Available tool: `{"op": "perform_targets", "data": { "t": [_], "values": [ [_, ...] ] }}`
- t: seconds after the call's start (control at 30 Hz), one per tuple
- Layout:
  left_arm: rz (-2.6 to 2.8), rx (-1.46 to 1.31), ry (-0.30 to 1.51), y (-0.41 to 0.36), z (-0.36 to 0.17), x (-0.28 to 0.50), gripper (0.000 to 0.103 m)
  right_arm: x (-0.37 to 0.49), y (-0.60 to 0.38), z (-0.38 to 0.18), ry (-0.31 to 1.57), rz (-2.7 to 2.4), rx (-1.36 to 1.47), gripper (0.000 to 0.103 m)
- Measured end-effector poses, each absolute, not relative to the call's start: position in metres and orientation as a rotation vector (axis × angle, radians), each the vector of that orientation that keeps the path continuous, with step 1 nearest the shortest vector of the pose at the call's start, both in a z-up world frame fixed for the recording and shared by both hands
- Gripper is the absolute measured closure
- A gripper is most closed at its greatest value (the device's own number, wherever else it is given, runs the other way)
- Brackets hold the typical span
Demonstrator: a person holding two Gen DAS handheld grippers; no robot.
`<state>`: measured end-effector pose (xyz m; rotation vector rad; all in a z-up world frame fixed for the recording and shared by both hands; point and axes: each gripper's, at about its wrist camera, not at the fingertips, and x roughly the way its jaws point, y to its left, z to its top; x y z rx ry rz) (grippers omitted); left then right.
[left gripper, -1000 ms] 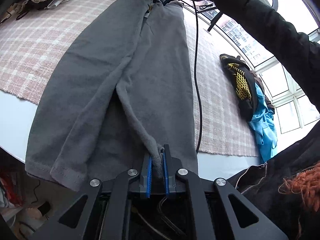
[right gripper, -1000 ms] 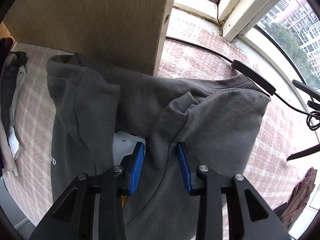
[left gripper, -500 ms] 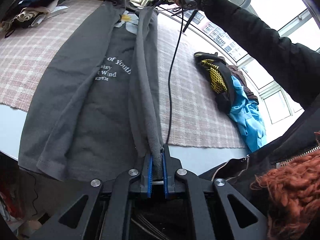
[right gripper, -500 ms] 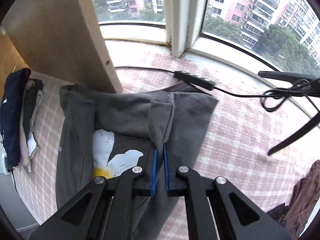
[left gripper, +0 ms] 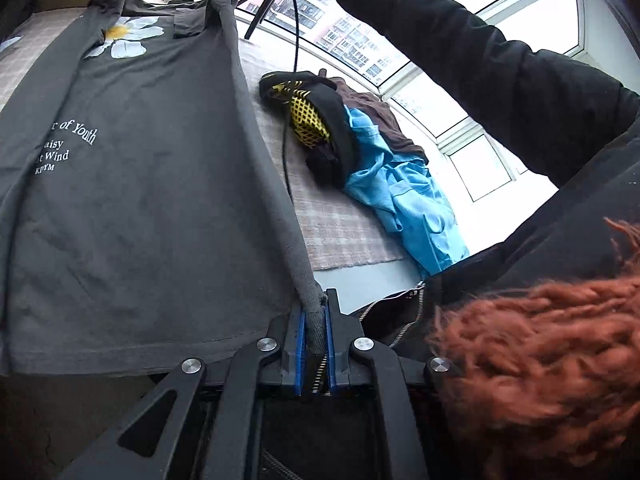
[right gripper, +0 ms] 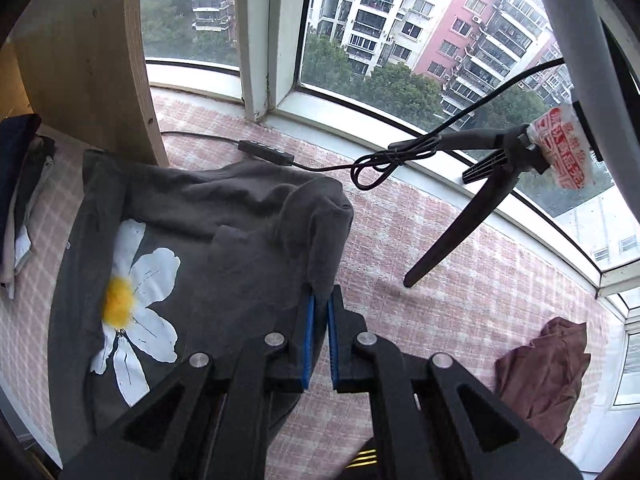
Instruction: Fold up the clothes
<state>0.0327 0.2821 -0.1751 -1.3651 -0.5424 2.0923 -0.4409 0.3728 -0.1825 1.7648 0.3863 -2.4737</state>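
Observation:
A dark grey T-shirt (left gripper: 152,184) with a white daisy print (left gripper: 128,36) and white lettering is stretched, print up, above a pink checked cloth (left gripper: 336,232). My left gripper (left gripper: 314,316) is shut on its rolled side edge at the hem. My right gripper (right gripper: 319,306) is shut on the shoulder end of the same T-shirt (right gripper: 224,240), with the daisy (right gripper: 136,300) to its left. In the left wrist view the person's black sleeve (left gripper: 460,48) reaches to the far end, where the hand holds the right gripper.
A heap of clothes lies to the right: a black and yellow garment (left gripper: 316,124), a blue one (left gripper: 400,204), a brown one (right gripper: 544,372). A cable (right gripper: 360,164) and a black stand leg (right gripper: 460,232) sit by the window. Folded clothes (right gripper: 20,200) lie left, beside a wooden panel (right gripper: 92,60).
The right gripper closed on the shoulder fold. Both grippers pulled the right side outward and lifted it, so the shirt opened from folded to spread and the daisy and lettering came into view.

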Motion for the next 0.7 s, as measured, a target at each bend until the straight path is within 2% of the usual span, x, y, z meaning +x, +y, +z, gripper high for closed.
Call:
{"op": "perform_targets", "data": {
  "t": [0.57,0.7],
  "values": [
    [2.391,-1.610,-0.629,0.178,-0.232,0.045,0.096,-0.462,0.267,-0.249,0.409,-2.388,1.756,0.097],
    [2.384,-1.623,-0.701,0.160,-0.241,0.043,0.096,-0.464,0.253,-0.263,0.422,-2.370,1.754,0.097]
  ]
}}
